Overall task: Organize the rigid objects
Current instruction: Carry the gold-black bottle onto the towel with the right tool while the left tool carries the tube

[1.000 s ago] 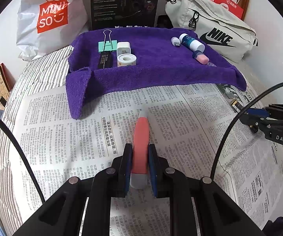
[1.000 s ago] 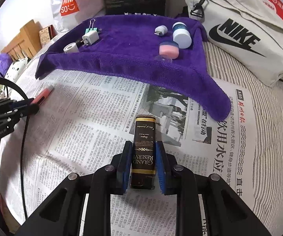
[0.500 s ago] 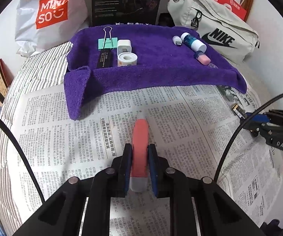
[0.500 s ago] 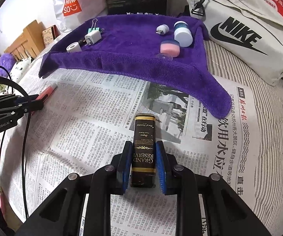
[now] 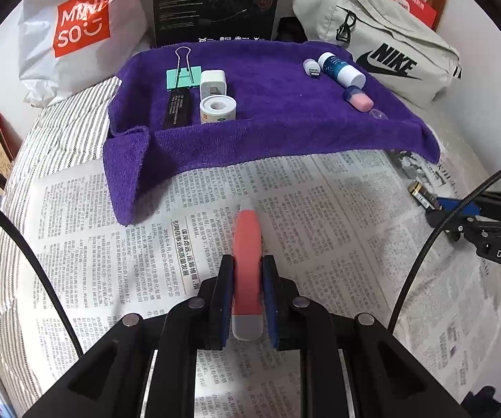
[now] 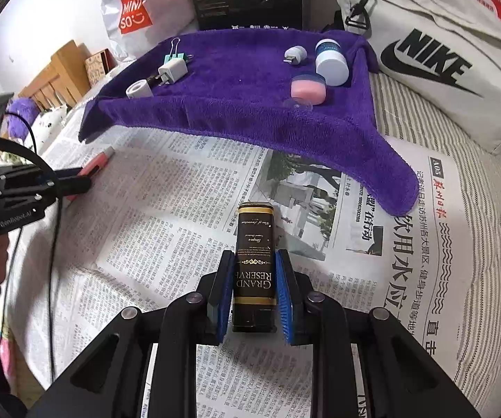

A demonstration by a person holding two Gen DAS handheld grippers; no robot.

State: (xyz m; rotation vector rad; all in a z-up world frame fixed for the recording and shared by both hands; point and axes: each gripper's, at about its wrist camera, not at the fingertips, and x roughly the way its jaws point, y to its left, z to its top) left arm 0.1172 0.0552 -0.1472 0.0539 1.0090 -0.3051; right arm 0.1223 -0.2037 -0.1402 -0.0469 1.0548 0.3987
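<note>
The pink tube (image 5: 247,261) sat pinched in my left gripper (image 5: 247,299) at lower centre; my right gripper (image 6: 254,296) fingers clamped the black "Grand Reserve" box (image 6: 254,261) over newspaper (image 6: 166,230).

Left gripper (image 5: 247,299) jaws clamped, right gripper (image 6: 253,296) likewise

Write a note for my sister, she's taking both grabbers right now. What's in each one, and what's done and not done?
Left gripper: shut on the pink tube, over the newspaper.
Right gripper: shut on the black Grand Reserve box, also over the newspaper.
Done, it seems: on the purple towel, the green binder clip, white charger, tape roll and a black stick sit in one group; the small white plug, blue-and-white bottle and pink jar in another.
Left: likely place both held items on the towel.
</note>
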